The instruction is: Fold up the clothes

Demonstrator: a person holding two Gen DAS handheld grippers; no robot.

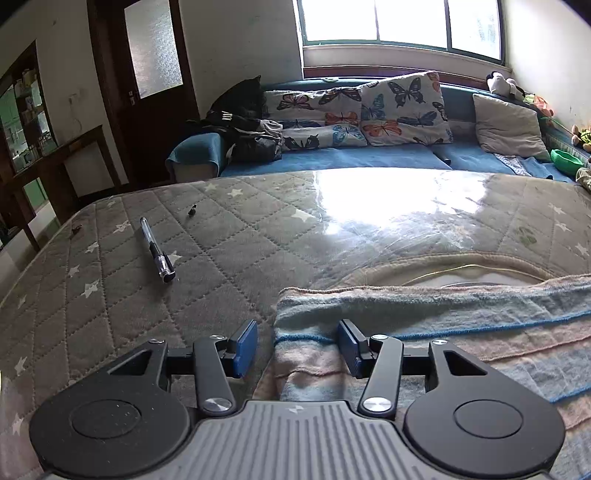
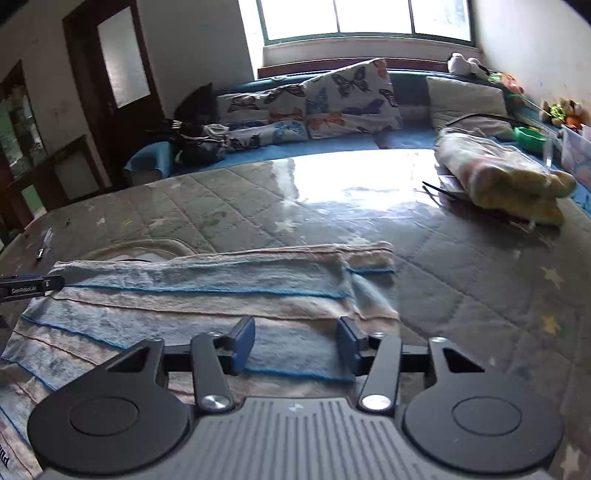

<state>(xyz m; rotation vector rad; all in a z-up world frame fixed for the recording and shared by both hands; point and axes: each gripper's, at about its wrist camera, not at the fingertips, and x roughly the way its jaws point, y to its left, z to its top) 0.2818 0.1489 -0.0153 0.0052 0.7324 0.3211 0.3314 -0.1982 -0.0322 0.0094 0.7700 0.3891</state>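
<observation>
Both jaws stand wide apart and hold nothing. We see the left gripper (image 1: 297, 347) poised over the left end of the striped towel (image 1: 443, 325), with one blue pad (image 1: 245, 347) above bare mattress and the other above the cloth edge. We see the right gripper (image 2: 297, 345) above the towel's near right portion, both pads over cloth; whether either gripper touches the fabric, we cannot tell.

Items follow in descending size.

1. Mattress (image 1: 221, 236): grey, quilted, printed with white stars, under a clear glossy cover that reflects the window (image 1: 399, 22).
2. Sofa (image 1: 332, 157): blue, directly beyond the mattress, carrying butterfly-print cushions (image 1: 402, 107) and a plain grey cushion (image 1: 506, 125).
3. Striped towel: pale blue and pink bands with dark blue lines, lying flat on the near part of the mattress. We see in the right wrist view that an upper layer is folded over, with its edge short of the towel's right end (image 2: 373, 258).
4. Bagged bundle (image 2: 506, 177): wrapped in clear plastic, resting at the far right of the mattress, well apart from the towel.
5. Dark clothing pile (image 1: 243, 125): at the sofa's left end.
6. Pen (image 1: 157, 249): lying on the mattress left of the towel, apart from it.
</observation>
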